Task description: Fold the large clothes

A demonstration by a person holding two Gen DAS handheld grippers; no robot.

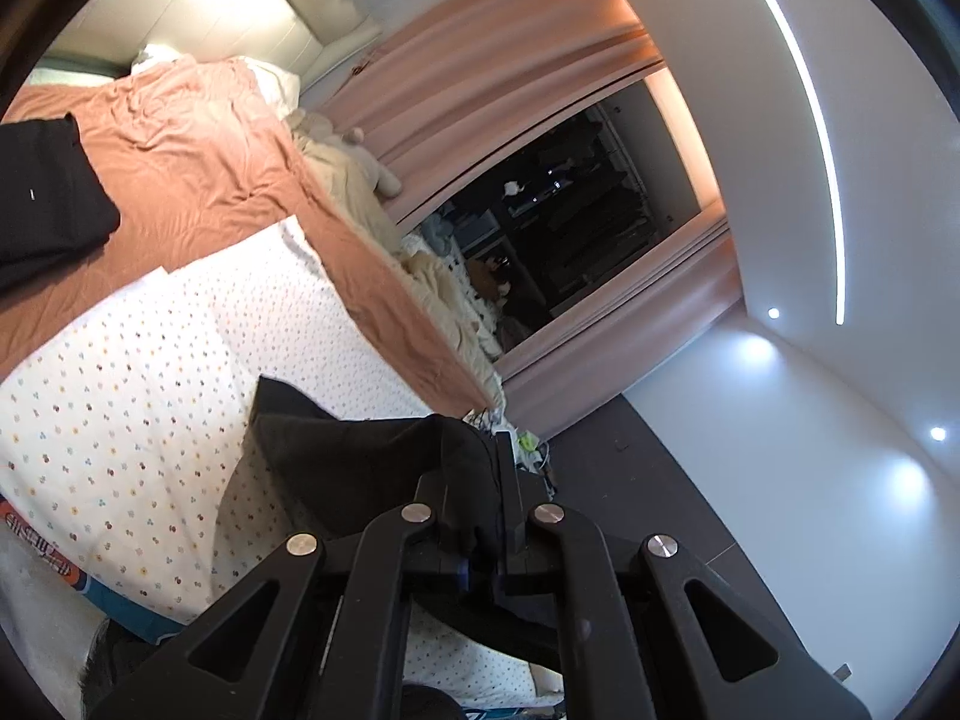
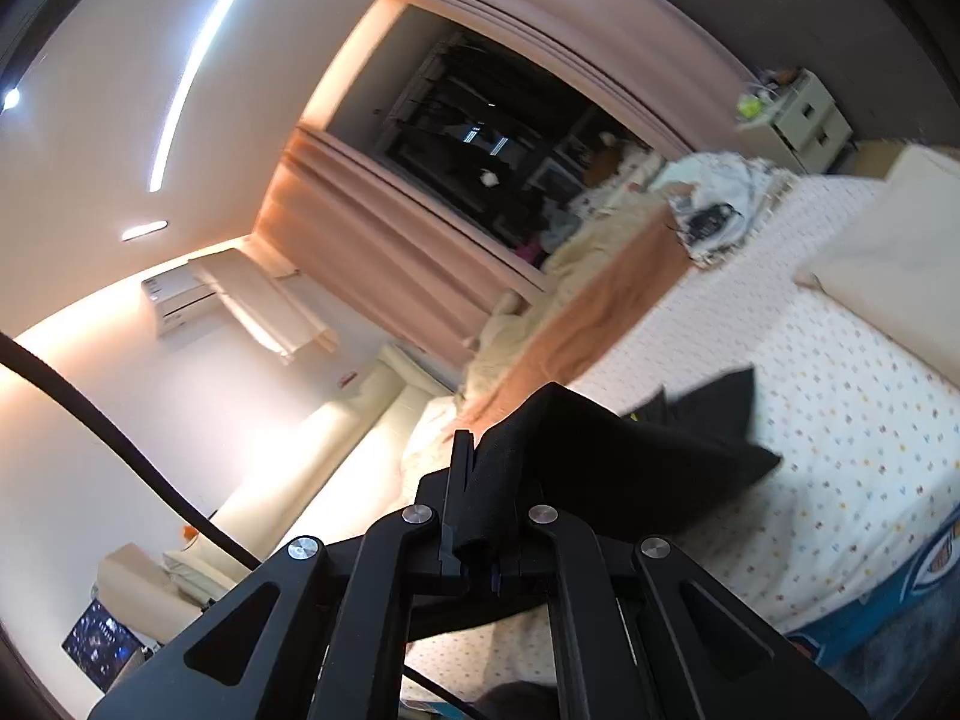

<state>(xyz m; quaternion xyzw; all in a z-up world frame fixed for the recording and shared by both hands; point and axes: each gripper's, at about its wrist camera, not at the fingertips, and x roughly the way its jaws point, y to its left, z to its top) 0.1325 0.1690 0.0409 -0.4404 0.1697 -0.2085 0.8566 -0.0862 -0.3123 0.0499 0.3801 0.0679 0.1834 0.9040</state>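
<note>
A large black fabric garment [image 1: 336,456] hangs between the two tongs above the bed, lifted off the white bed sheet with small coloured dots [image 1: 150,396]. In the left wrist view, the left tongs [image 1: 489,480] are pressed together on an edge of the black garment, which drapes away to the left over the dotted sheet. In the right wrist view, the right tongs [image 2: 480,480] are likewise pinching a bunched fold of the same garment [image 2: 630,450], and its loose end trails off to the right, down to the sheet [image 2: 810,420].

Farther up the bed lies a rumpled terracotta-orange blanket [image 1: 198,168], and on it, at the left edge of the left view, a second black folded piece of clothing [image 1: 48,192]. Beige plush bedding [image 1: 354,174] is heaped along the far side of the bed. Behind it hang pinkish pleated curtains [image 1: 498,60] framing a dark window [image 1: 588,204]. A cream bedside cabinet with drawers [image 2: 798,120] stands beyond the bed in the right view.
</note>
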